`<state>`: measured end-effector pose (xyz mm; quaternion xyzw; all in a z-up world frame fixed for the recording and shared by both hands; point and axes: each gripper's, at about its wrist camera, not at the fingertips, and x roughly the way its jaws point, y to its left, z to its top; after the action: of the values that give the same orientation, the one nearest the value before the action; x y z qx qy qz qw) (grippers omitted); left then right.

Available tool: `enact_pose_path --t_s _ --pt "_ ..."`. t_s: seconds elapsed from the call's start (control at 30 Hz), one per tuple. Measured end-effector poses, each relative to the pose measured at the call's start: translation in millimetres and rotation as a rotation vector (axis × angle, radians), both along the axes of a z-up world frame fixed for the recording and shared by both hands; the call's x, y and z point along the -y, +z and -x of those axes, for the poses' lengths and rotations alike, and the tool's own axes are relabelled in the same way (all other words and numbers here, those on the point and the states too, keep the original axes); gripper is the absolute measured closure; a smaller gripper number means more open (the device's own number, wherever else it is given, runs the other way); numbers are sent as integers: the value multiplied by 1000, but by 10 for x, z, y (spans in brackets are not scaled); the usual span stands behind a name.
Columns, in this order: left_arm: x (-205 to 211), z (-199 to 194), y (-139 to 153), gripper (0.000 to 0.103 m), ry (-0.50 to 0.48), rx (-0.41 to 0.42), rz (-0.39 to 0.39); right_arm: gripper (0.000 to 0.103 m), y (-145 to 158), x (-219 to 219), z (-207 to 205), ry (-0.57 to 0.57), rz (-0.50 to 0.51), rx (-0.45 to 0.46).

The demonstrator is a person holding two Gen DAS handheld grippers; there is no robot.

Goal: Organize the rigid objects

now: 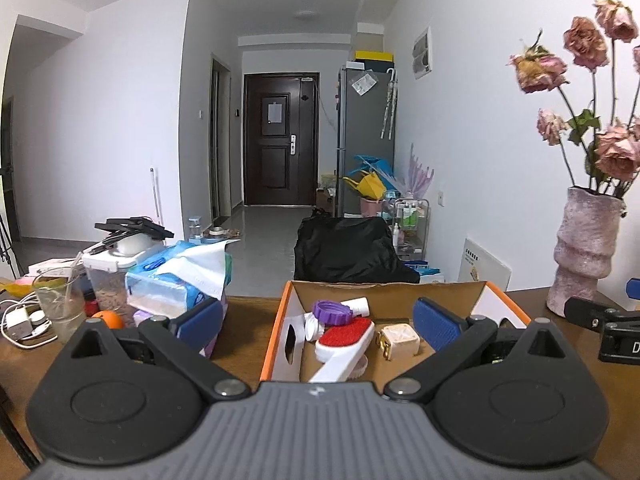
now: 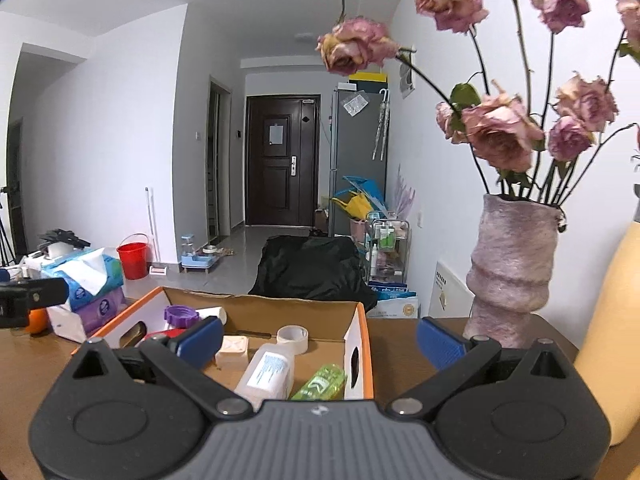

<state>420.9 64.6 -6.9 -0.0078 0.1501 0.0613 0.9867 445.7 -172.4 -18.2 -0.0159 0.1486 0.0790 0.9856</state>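
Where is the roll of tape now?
In the right wrist view, the tape roll lies inside the cardboard box, near its far wall, beyond the white bottle.

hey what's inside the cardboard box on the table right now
Inside the box: a purple lid, red-and-white brush, tape roll, clear bottle, green bottle, cream square block. The near end is hidden by the grippers.

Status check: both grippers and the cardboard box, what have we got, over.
Left gripper and right gripper: jaws open, empty. Cardboard box on table, holding lint brush, purple lid, clear bottle, tape roll. Vase near right gripper.
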Motion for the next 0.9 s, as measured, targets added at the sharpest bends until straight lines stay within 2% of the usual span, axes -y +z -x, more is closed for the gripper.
enact_pose_path --t_s 0.57,0.9 --pt "90 977 100 0 -16 -4 -2 0 69 26 958 13 5 -15" --pt "152 1659 84 0 -41 -27 -10 0 140 46 1714 3 6 -27"
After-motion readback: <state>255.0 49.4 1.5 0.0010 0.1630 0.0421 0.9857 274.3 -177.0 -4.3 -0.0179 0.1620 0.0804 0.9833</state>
